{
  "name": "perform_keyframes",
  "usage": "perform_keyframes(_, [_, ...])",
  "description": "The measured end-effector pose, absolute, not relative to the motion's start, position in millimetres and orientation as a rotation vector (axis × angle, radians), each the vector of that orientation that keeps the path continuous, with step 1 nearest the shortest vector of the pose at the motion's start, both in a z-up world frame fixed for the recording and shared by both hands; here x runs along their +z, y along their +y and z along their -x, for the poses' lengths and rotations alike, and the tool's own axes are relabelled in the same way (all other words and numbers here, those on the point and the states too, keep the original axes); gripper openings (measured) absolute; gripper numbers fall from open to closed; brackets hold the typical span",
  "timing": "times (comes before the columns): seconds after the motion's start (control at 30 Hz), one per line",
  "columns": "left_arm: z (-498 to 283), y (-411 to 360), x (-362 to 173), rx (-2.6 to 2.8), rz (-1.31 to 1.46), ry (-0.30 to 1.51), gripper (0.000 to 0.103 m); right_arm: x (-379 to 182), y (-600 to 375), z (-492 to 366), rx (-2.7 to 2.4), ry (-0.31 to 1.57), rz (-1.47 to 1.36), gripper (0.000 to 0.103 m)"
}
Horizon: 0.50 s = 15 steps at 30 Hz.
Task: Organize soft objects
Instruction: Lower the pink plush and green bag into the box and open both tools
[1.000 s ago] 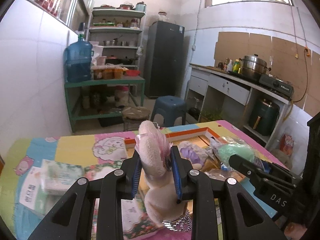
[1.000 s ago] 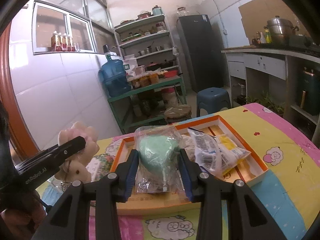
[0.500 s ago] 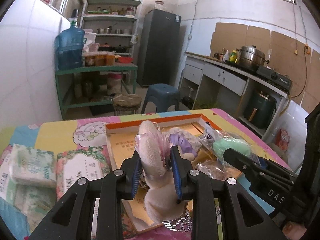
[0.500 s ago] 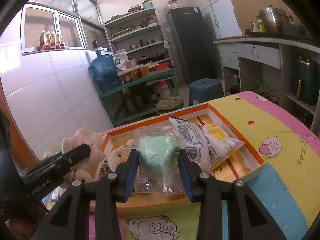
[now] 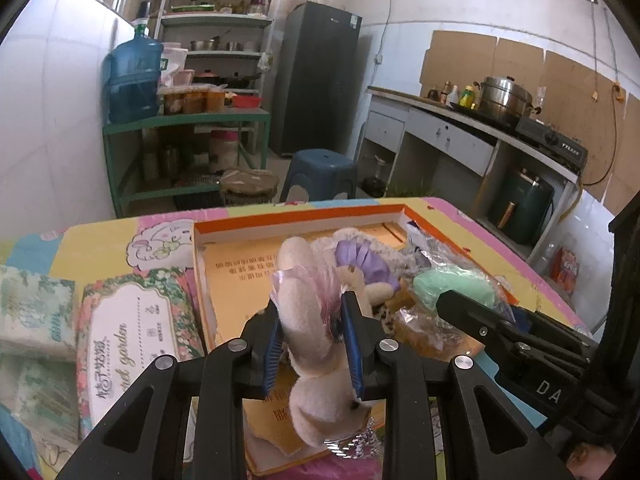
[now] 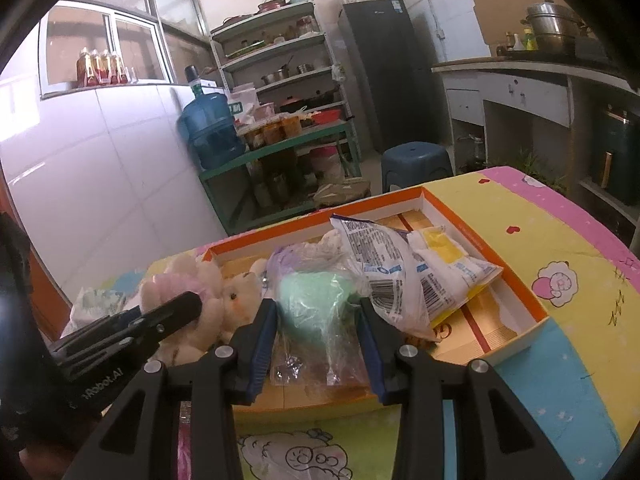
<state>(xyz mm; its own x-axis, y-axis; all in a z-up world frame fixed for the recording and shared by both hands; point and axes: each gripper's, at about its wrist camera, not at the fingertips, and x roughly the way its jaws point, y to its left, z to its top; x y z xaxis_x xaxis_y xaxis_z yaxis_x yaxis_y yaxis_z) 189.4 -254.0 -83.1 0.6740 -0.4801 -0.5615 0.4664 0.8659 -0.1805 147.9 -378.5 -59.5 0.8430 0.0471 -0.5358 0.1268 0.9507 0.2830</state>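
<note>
My left gripper (image 5: 310,312) is shut on a cream plush toy with pink trim (image 5: 304,308), held over the near left part of the orange-rimmed box (image 5: 296,216). The toy also shows in the right wrist view (image 6: 224,300). My right gripper (image 6: 318,312) is shut on a green soft item in a clear bag (image 6: 316,296), over the box's near edge (image 6: 536,304). It also shows in the left wrist view (image 5: 452,284). A purple and white soft item (image 5: 360,256) lies inside the box.
White snack packets (image 6: 400,264) lie in the box. Tissue packs (image 5: 132,332) lie on the colourful tablecloth (image 6: 560,264) left of the box. A blue stool (image 5: 320,172), green shelf and counter stand beyond the table.
My left gripper has carried the plush toy right and forward, from beside the box to over its near left part. My right gripper has held the bagged green item almost still.
</note>
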Motion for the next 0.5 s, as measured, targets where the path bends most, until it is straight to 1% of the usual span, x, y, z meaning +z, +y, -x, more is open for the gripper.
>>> perform_keyframes(0.2, [-189.5,-254.8,-91.9,-0.546,0.015,0.644,0.028,-67.6,-377.7,-149.1,-0.032,0.599,-0.328,0.041])
perform_keyframes(0.37, [-189.4,-250.4,-92.8,-0.555,0.032,0.645,0.03,-65.5,-376.1,-148.1,-0.044,0.602,-0.323,0.041])
perform_keyframes(0.47, [-191.1,-246.5,-91.3,-0.563,0.041,0.652,0.036,-63.3,-375.9,-145.3,-0.058,0.59,-0.326,0.043])
perform_keyframes(0.5, [-191.2,-244.7,-90.3,-0.562,0.045,0.648,0.041,-62.1,-375.8,-144.5,-0.069,0.585,-0.326,0.049])
